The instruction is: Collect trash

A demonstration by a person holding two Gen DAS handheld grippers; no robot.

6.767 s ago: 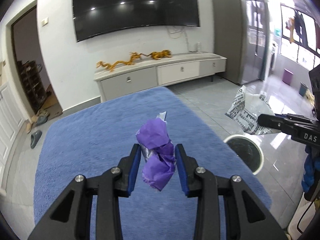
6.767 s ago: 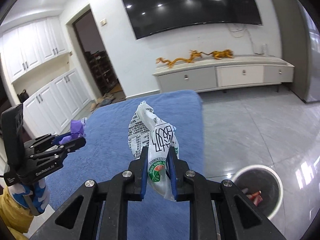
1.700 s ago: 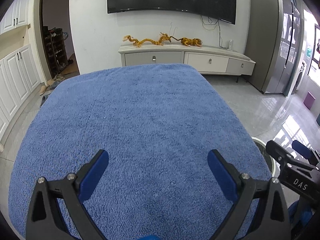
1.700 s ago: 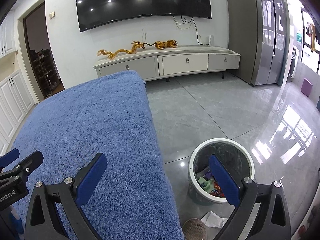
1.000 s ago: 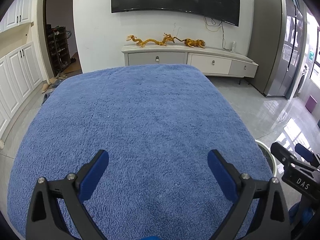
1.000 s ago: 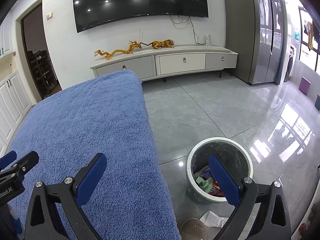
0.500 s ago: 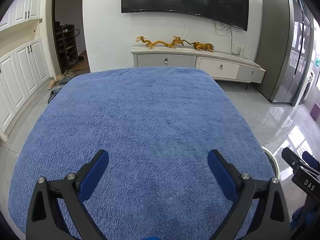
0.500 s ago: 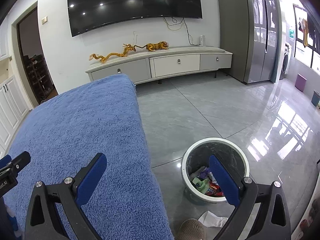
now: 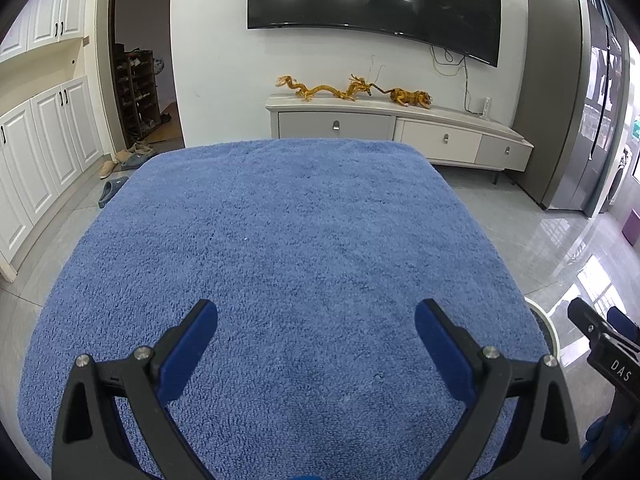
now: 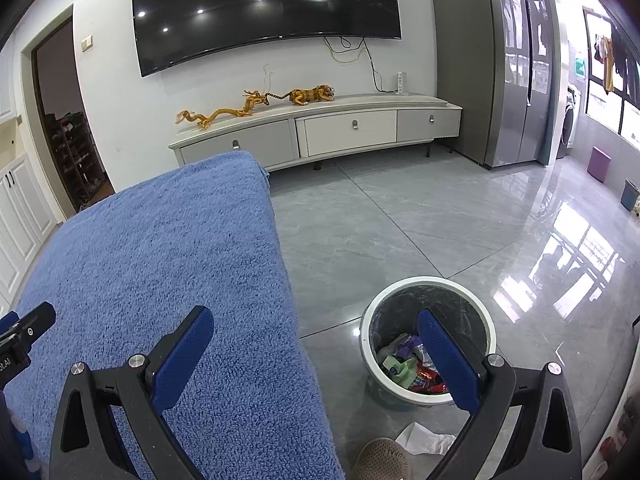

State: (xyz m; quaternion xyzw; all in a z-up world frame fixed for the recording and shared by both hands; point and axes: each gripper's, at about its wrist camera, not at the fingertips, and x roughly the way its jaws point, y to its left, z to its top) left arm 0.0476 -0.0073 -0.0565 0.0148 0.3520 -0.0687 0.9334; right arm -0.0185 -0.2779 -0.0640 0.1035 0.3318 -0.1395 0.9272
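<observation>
My left gripper point(image 9: 316, 322) is open and empty above the near part of a table covered with a blue towel point(image 9: 288, 240). My right gripper point(image 10: 316, 330) is open and empty, over the towel's right edge point(image 10: 160, 264). A white-rimmed trash bin point(image 10: 430, 288) stands on the floor to the right of the table, partly behind my right finger; crumpled wrappers point(image 10: 404, 364) lie inside it. The bin's rim also shows in the left wrist view point(image 9: 550, 330). A white crumpled paper point(image 10: 424, 442) lies on the floor in front of the bin.
A white TV cabinet point(image 9: 400, 132) with golden dragon figures point(image 9: 320, 90) stands against the far wall under a large TV point(image 9: 372, 4). A grey fridge point(image 10: 516, 64) is at the right. A slipper point(image 10: 382, 460) is at the bottom edge. Grey tile floor surrounds the table.
Both grippers held trash 6.8 s ago and are now open and empty. Over the last second both views have drifted slightly; the grippers stay open.
</observation>
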